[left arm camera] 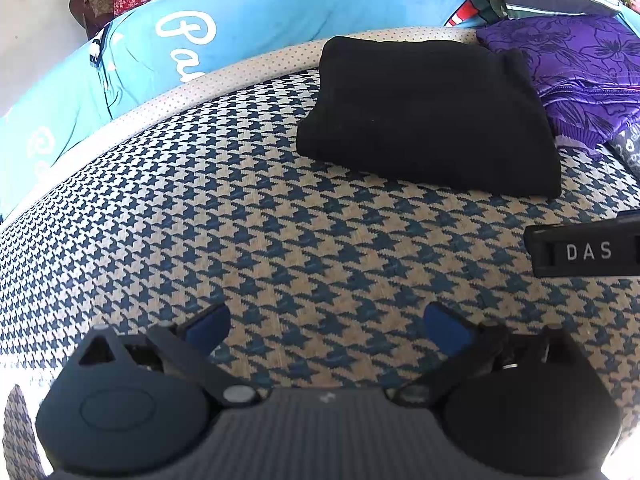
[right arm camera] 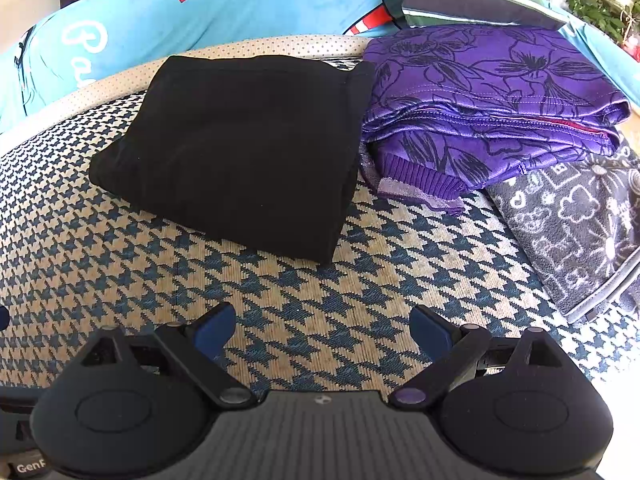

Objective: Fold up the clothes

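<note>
A black garment lies folded into a thick rectangle on the houndstooth-patterned surface. Right beside it, touching its edge, sits a folded purple floral garment. My left gripper is open, held back from the black garment, with bare fabric between its blue pads. My right gripper is open too, nearer the black garment's front corner, and holds nothing. In the left wrist view the right gripper's black body enters from the right edge.
A light blue printed quilt runs along the back. A striped folded cloth sits behind the purple garment. A dark grey towel with white doodles lies at the right. Green plants stand at the far right.
</note>
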